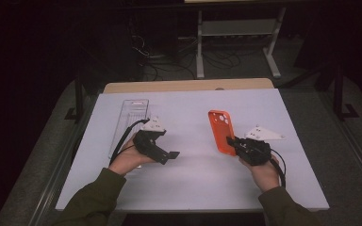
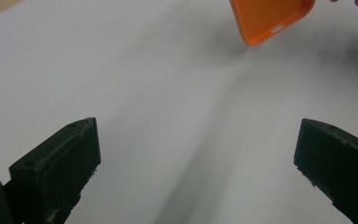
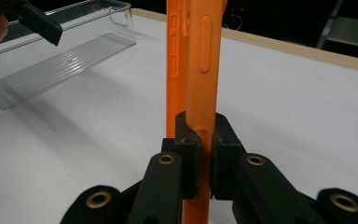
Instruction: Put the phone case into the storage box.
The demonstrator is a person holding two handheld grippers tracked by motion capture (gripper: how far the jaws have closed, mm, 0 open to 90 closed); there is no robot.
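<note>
Case (image 1: 220,131) is the thing to watch here: orange phone case, pinched by the right gripper (image 1: 232,142) at its near end, so its long axis runs straight out ahead of those jaws, away from the person. Jaws are clamped down tight on one thin side wall of it, and you can see the rubber dimple a bit where the pads bite.

Left gripper (image 1: 169,155) is wide open with nothing between its jaws, just bare white table (image 1: 188,188). It points across toward the right one, and the case sits ahead of it and off to the side, well apart. Just behind the left hand lies a clear tray (image 1: 131,117), long axis also running away from the person. So if the case is headed for that tray, my guess is it has to travel sideways across the table toward the left hand, and the two long axes already roughly line up.

View differences: the right gripper view (image 3: 204,154) shows the grip itself, case standing on edge with its side buttons facing the camera. The high view doesn't give you that, but it shows the gap between case and tray. The left gripper view catches just the case's bottom corner (image 2: 272,21) with the port cutout.
</note>
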